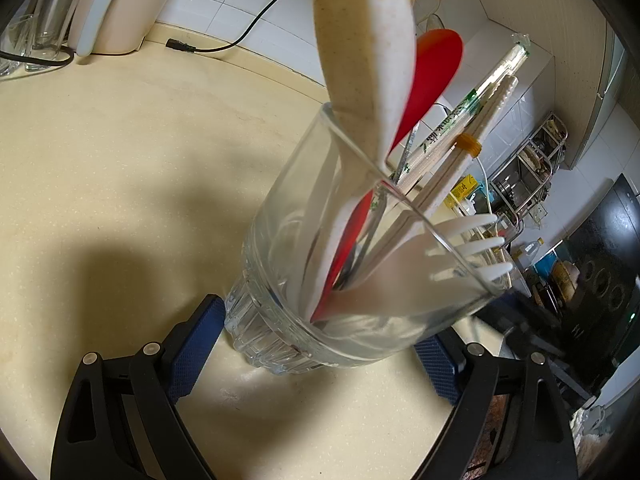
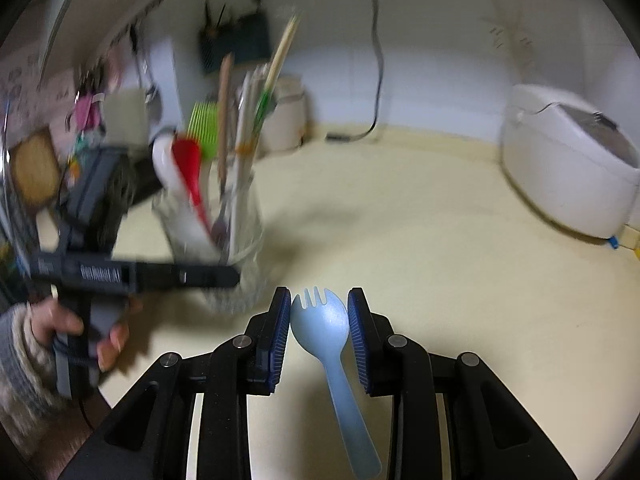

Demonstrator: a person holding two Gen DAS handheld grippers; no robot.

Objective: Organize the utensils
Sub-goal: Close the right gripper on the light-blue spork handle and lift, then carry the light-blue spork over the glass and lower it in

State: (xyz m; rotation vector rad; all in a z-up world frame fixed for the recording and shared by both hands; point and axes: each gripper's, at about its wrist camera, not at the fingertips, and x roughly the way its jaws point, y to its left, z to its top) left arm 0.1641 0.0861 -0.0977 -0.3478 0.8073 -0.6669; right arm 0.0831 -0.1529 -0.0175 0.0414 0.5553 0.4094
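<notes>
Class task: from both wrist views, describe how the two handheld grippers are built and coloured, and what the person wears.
Each gripper has black linkage arms with silver pivot screws and blue ribbed pads. The left gripper's black body carries white lettering, too blurred to read. The sleeve is a chunky grey and cream knit.

cream countertop (image 2: pixel 420 240), white tiled wall (image 1: pixel 224 4), white rice cooker (image 2: pixel 568 168)

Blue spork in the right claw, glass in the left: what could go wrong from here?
1. The spork is pinched by its bowl edges only, handle dangling; it could twist or slip from the right claw.
2. The glass is crowded with a beige spoon, red spoon, chopsticks and a white fork; the spork may snag.
3. The left claw grips only its base; a knock could tip it.
</notes>
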